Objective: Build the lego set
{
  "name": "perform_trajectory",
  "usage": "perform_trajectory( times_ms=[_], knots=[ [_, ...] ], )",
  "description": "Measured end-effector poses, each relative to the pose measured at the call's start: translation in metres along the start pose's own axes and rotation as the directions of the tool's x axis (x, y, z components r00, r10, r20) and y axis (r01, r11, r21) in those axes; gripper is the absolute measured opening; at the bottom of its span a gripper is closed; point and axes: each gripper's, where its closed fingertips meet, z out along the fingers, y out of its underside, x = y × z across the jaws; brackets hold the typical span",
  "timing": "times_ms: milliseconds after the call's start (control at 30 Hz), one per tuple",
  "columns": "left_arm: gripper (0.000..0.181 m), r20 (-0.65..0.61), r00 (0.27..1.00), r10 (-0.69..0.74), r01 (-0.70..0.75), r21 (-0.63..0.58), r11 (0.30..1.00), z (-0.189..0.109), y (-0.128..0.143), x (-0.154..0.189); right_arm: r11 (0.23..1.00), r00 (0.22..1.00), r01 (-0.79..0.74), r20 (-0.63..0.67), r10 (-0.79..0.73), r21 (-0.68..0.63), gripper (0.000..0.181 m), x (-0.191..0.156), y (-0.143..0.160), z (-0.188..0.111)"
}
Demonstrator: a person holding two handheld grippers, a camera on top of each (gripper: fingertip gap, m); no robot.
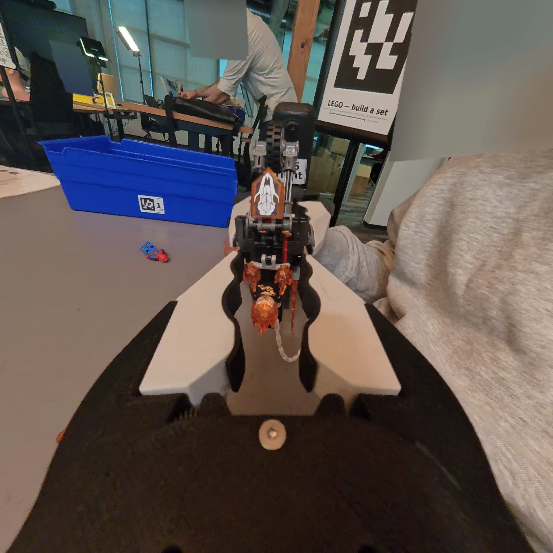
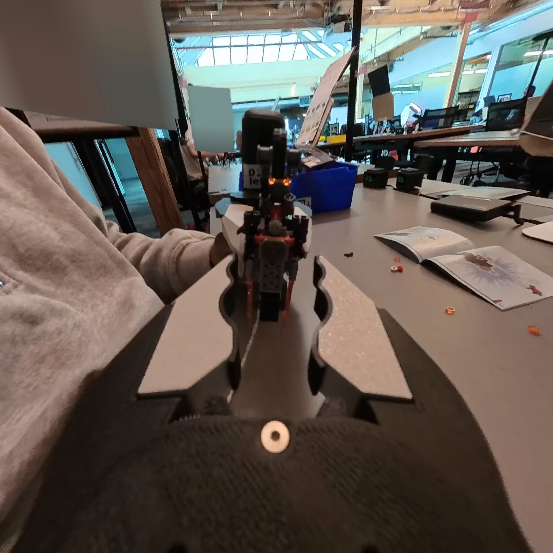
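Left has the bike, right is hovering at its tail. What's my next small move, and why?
Probably close the right gripper gently on the bike at its tail. Its jaws stand open on either side of the tail with gaps showing, while the left gripper clamps the body, so a second grip would likely steady it.

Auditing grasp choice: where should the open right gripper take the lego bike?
The lego bike's black blocky mid-body, straight on from the near end where right gripper faces it, one finger per flat side. The thin orange spikes look fragile; left gripper clamps the far end.
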Motion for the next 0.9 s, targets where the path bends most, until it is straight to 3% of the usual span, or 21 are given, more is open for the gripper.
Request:
perform_trajectory(
  times_ms=[300,433,733,900],
  knots=[
    [0.034,-0.059,0.997,-0.044,0.047,0.054,0.997,-0.003,-0.008,0.006,0.995,0.999,0.048,-0.015,-0.05,-0.09,0.045,-0.004,0.012,0.01],
    [0.034,-0.067,0.996,-0.054,0.058,0.056,0.997,-0.002,-0.008,0.007,0.996,0.998,0.057,0.009,-0.057,-0.071,0.036,-0.009,0.01,0.013],
    [0.049,-0.067,0.994,-0.082,0.09,0.126,0.988,-0.004,-0.018,0.005,1.0,1.0,0.007,0.017,-0.007,0.016,0.034,-0.006,-0.001,0.012],
    [0.049,-0.095,0.989,-0.115,0.128,0.143,0.981,-0.004,-0.021,0.006,0.996,0.998,-0.037,0.05,0.034,0.078,0.034,-0.009,-0.008,0.013]
  ],
)
